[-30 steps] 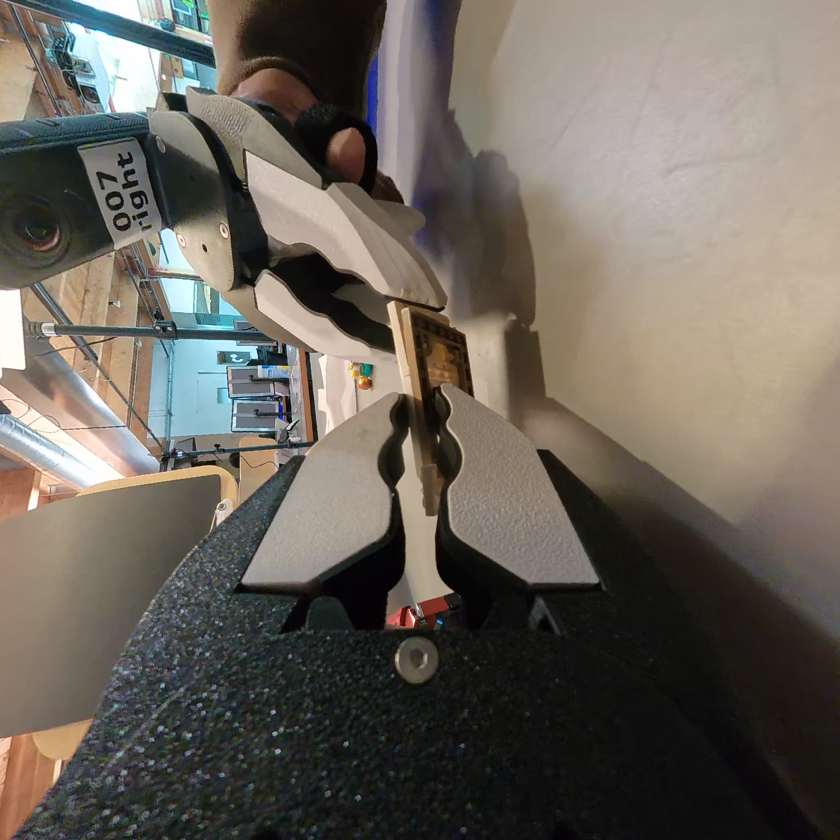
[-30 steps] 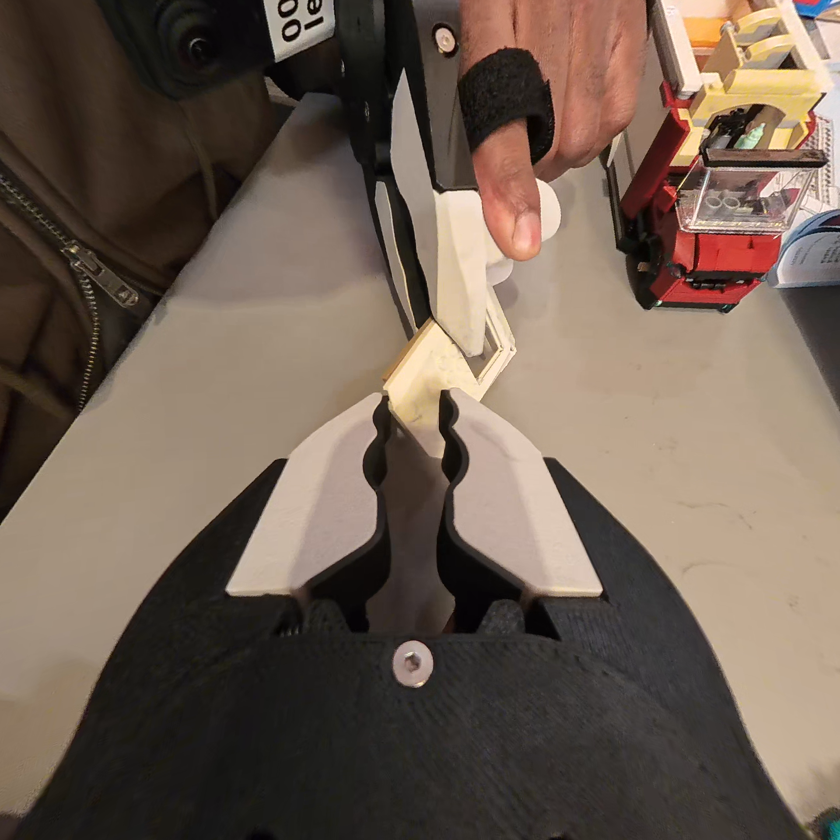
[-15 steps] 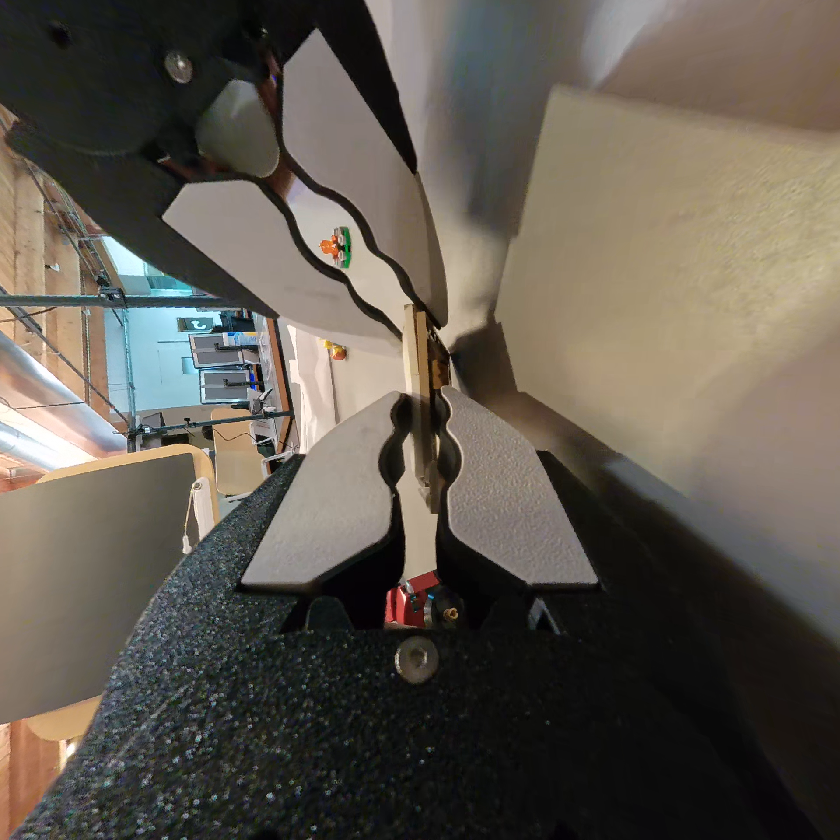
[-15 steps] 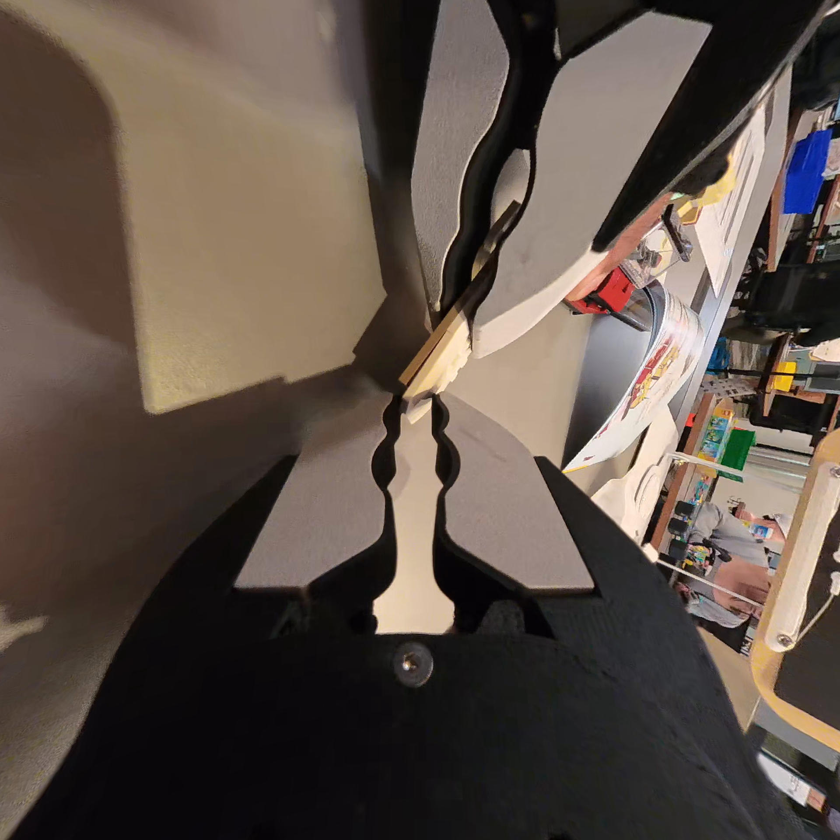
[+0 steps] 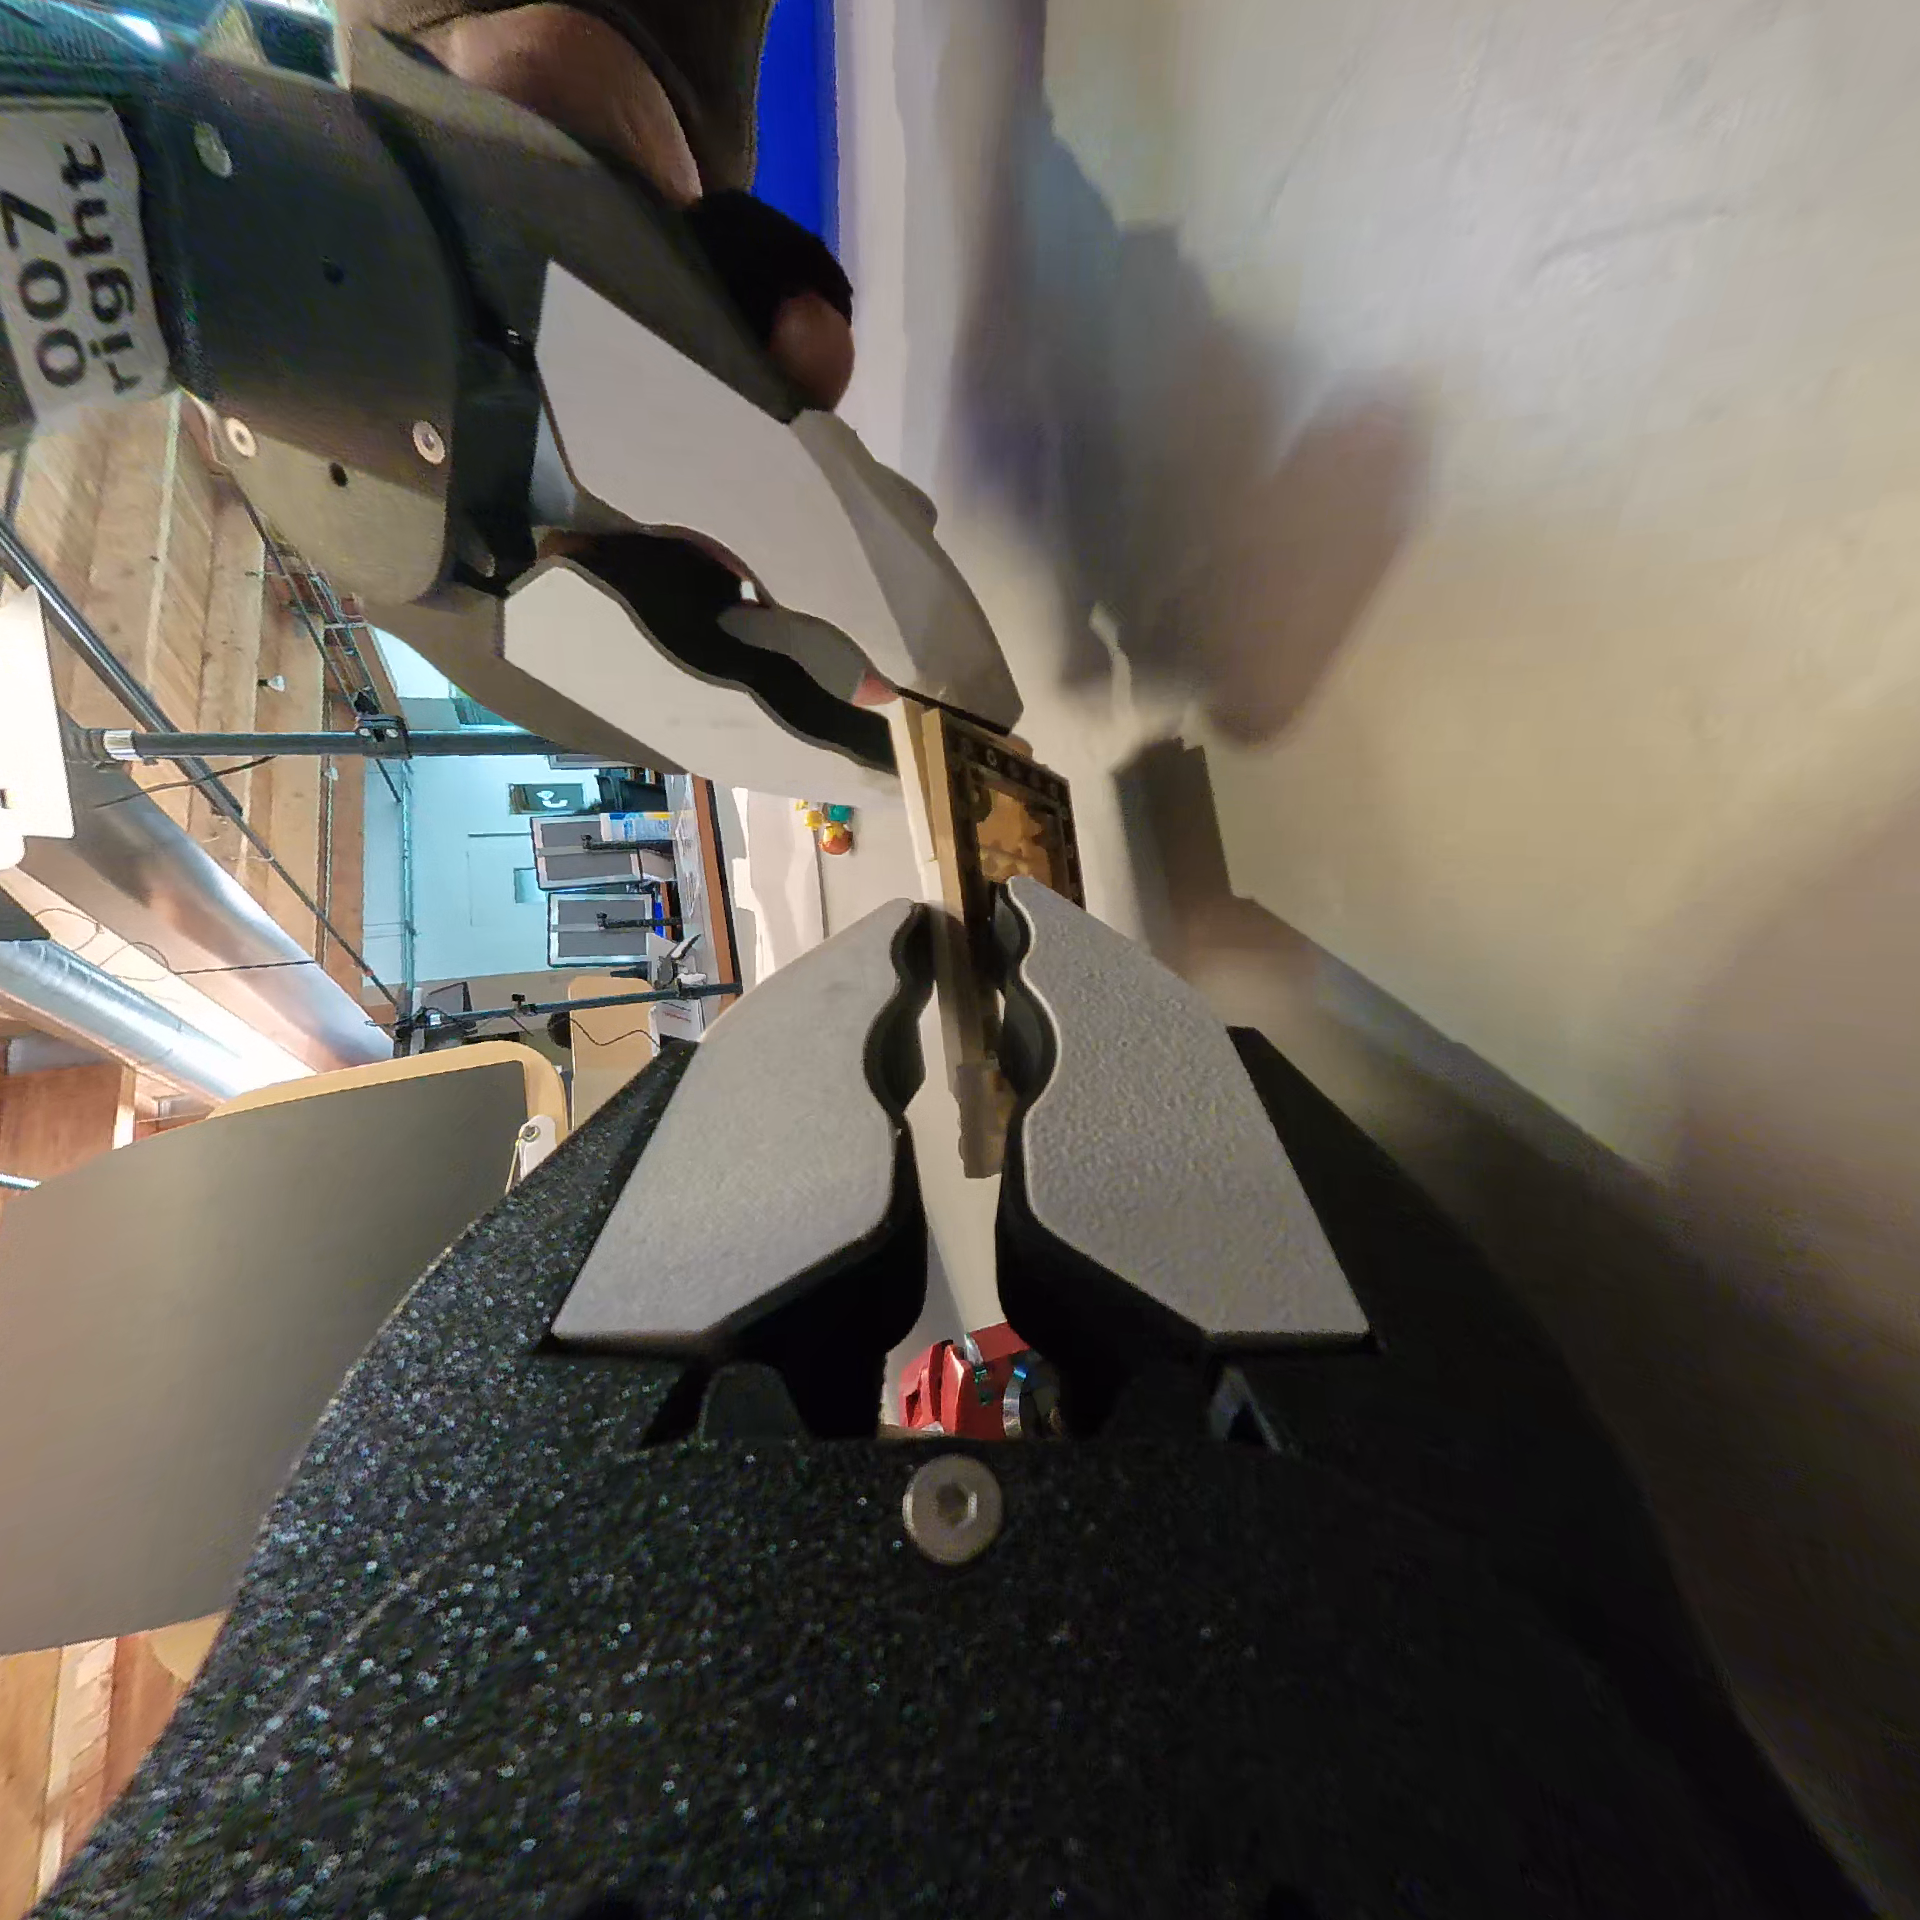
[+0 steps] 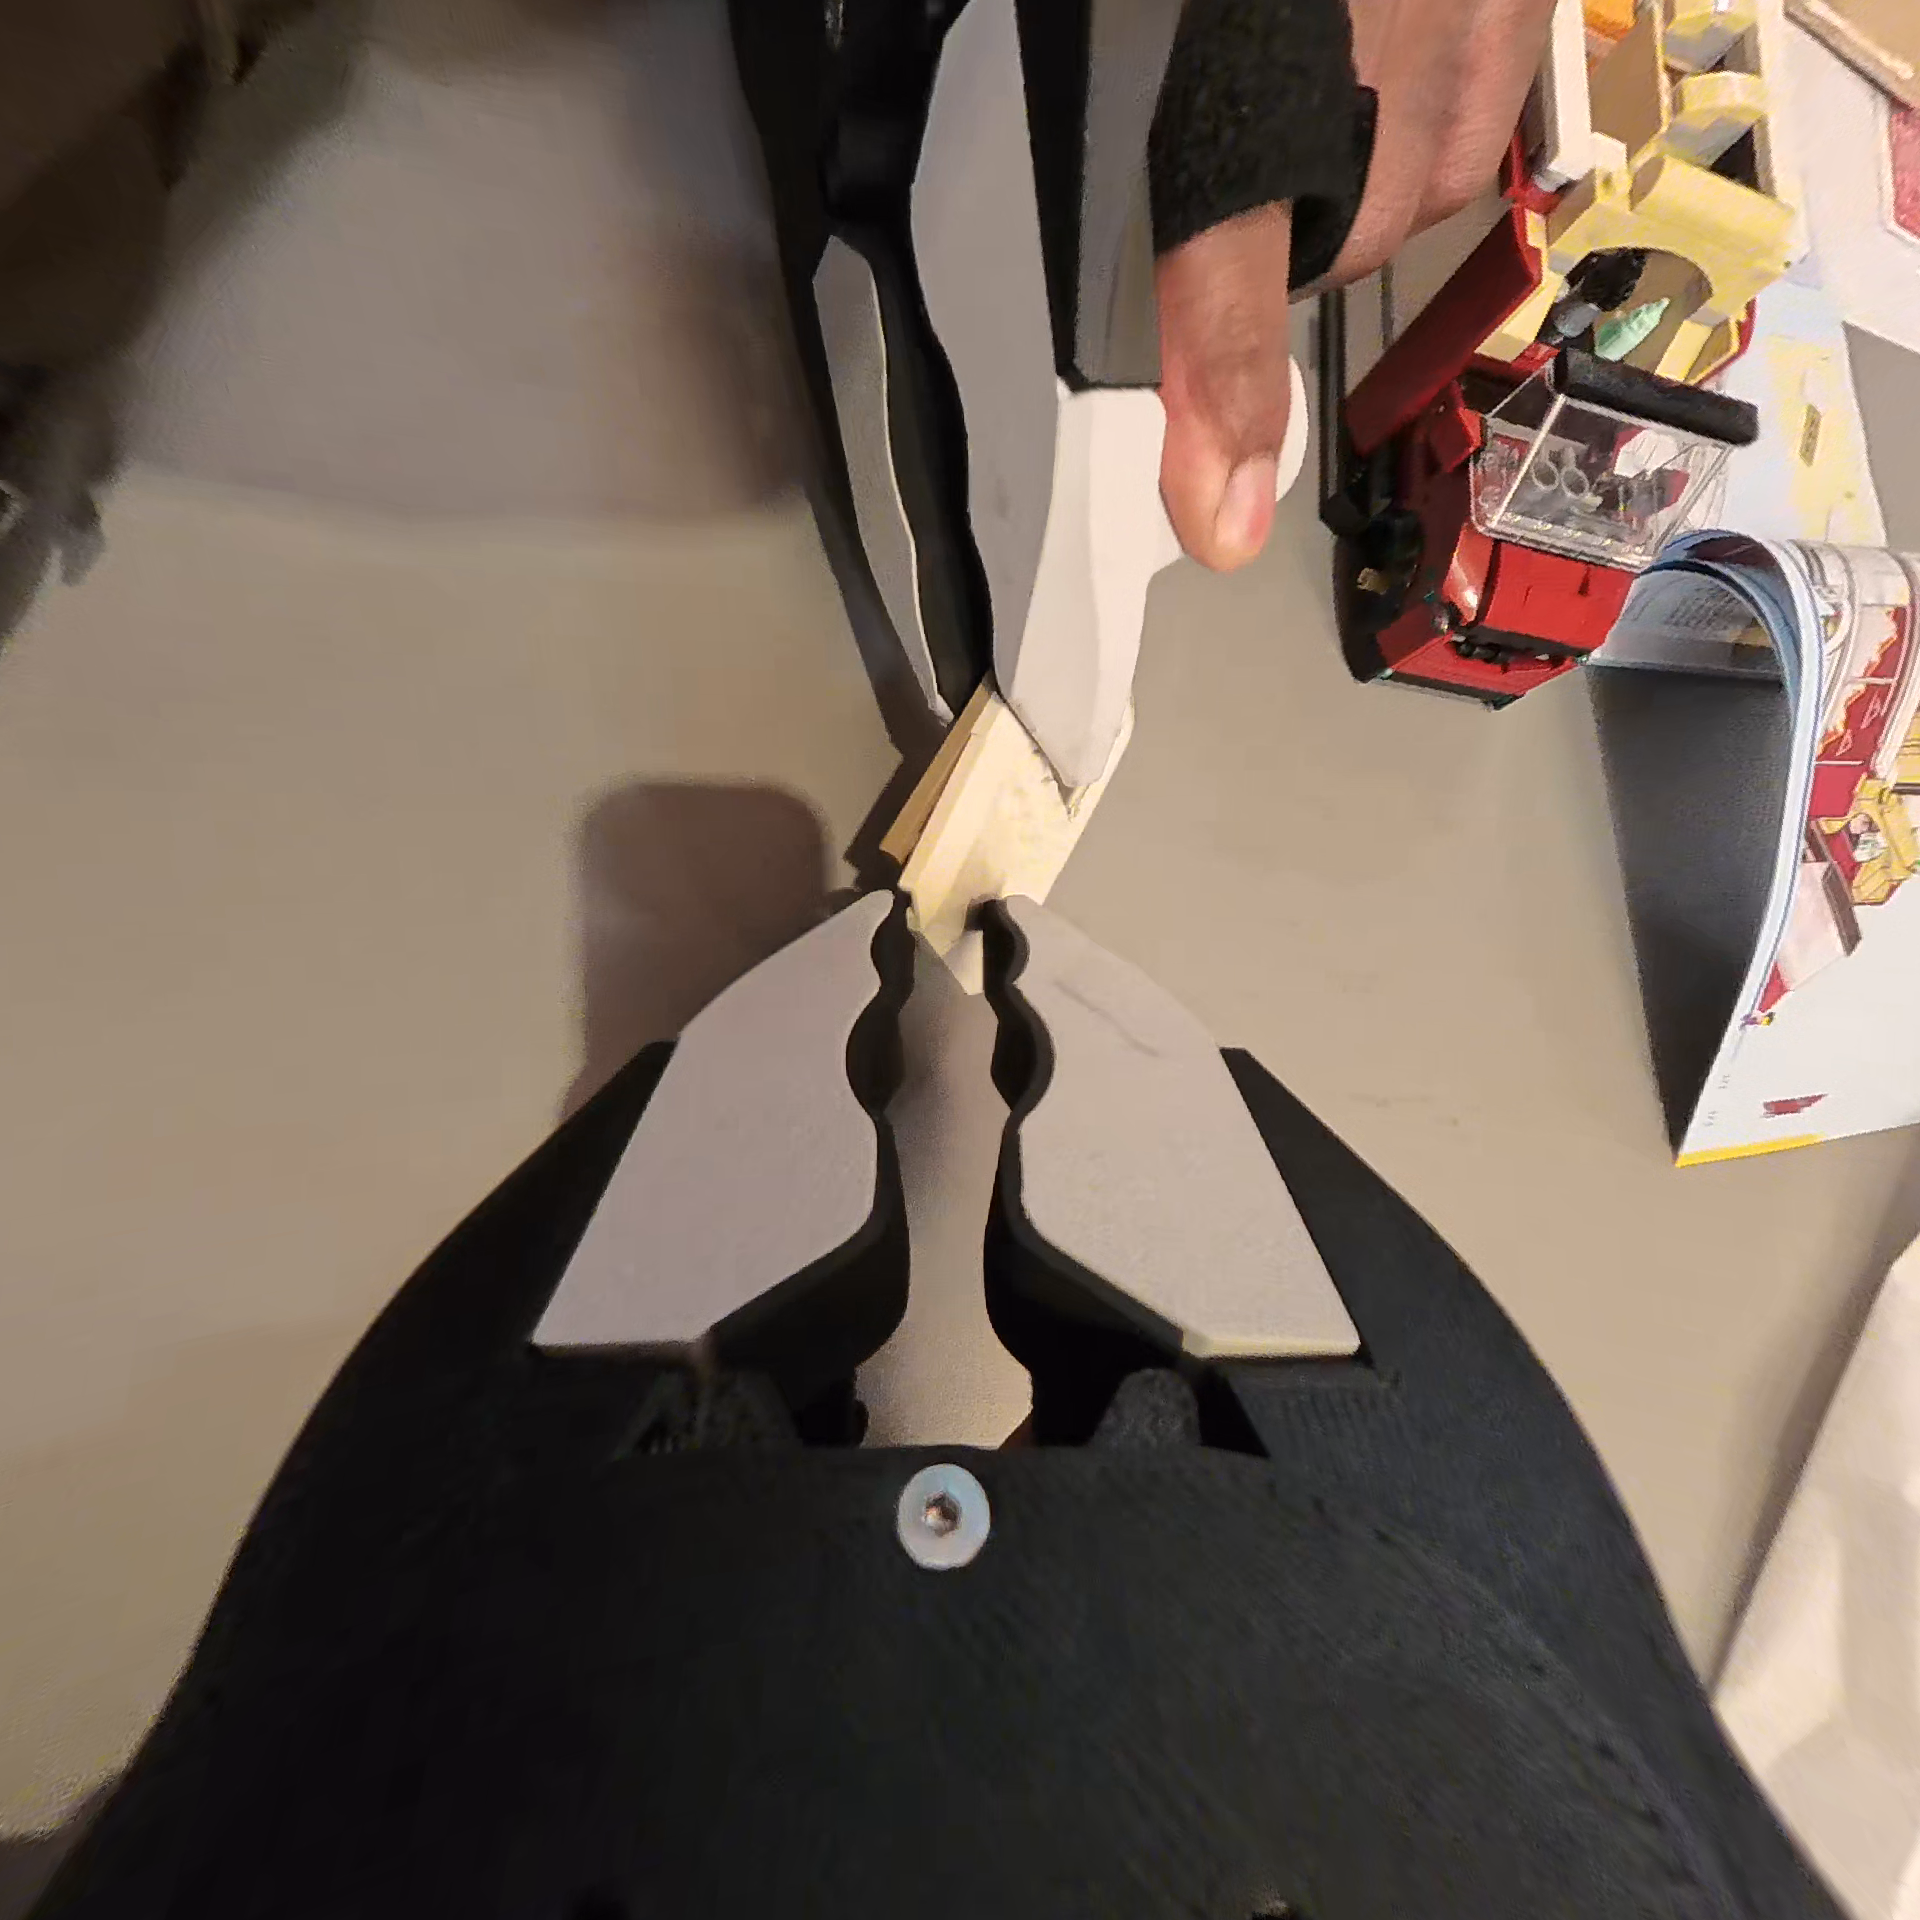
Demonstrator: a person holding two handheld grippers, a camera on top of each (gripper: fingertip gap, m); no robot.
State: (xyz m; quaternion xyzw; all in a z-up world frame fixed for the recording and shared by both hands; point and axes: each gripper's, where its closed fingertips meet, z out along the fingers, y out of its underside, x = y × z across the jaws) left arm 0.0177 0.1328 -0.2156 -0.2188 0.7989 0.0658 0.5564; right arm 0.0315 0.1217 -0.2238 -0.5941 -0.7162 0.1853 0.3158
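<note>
Tan brick panel (image 6: 987, 821) (one piece) is pinched by two grippers, left (image 5: 961, 914) and right (image 6: 940, 914), fingers pressing it; one red brick model (image 6: 1507, 561) on the counter (image 6: 416, 727).

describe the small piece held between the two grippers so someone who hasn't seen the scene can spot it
Start at the beige tabletop and find where the left gripper and right gripper meet tip to tip. Both pinch a small flat cream-tan brick panel above the table. Unlike the red and yellow brick model and the open booklet beyond, it is thin, pale and off the table.

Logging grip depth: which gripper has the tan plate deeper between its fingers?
Left gripper: the tan plate runs well down between its fingers. Right gripper only has a corner at its fingertips.
</note>
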